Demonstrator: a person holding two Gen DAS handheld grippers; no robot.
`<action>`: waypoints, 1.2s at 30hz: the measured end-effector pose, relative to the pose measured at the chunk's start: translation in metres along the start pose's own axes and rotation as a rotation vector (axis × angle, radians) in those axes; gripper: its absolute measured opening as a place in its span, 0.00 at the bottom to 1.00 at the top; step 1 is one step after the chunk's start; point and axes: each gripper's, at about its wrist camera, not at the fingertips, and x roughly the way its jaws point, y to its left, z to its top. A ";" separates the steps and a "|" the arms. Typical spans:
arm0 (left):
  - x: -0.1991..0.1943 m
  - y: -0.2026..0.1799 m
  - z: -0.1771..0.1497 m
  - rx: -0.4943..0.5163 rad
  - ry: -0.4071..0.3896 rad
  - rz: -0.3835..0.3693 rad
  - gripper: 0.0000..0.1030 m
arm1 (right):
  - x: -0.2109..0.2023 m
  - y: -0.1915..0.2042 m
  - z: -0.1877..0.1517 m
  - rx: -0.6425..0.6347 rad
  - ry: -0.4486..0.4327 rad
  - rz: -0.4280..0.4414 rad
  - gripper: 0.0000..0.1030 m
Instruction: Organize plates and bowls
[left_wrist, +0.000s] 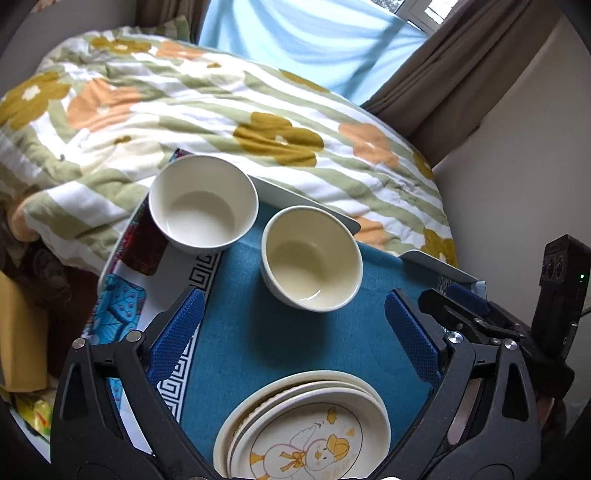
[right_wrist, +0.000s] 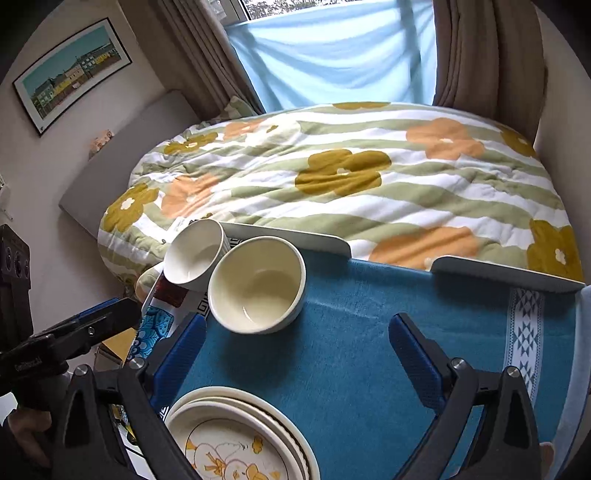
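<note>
Two round cream bowls with smooth glazed insides stand upright on a blue cloth (left_wrist: 240, 332) of fine woven texture. In the left wrist view the nearer bowl (left_wrist: 312, 258) sits at the centre of the frame and the farther bowl (left_wrist: 203, 203) up and to the left of it, close beside it but apart; the farther one rests partly on a patterned mat (left_wrist: 142, 243) with dark red and turquoise patches and a black Greek-key border. In the right wrist view the same pair sits left of centre, the nearer bowl (right_wrist: 256, 284) overlapping the farther bowl (right_wrist: 194, 251), which shows a ribbed outer wall.

A stack of plates (left_wrist: 303, 424), shallow, round and cream, lies at the bottom centre of the left wrist view; the top plate bears a yellow cartoon duck. In the right wrist view the stack (right_wrist: 236, 435) sits at the lower left.

The left gripper (left_wrist: 293, 332) points steeply down over the cloth between the stack and the nearer bowl, its blue textured pads spread wide with nothing between them. The right gripper (right_wrist: 297, 358) tilts down likewise over bare cloth right of the bowls, jaws wide apart and empty.

A white tray rim (right_wrist: 295, 236) edges the cloth at the far side. Beyond lies a quilted duvet (right_wrist: 351, 177), puffy, striped green and white with orange and mustard flowers
</note>
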 end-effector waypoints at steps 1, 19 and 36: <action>0.012 0.006 0.002 -0.016 0.025 -0.015 0.87 | 0.011 0.000 0.002 0.012 0.016 0.002 0.89; 0.107 0.029 0.021 -0.007 0.166 -0.010 0.16 | 0.090 -0.003 0.007 0.132 0.142 0.044 0.17; 0.059 -0.018 0.014 0.131 0.081 0.035 0.16 | 0.038 0.001 0.005 0.098 0.044 0.041 0.16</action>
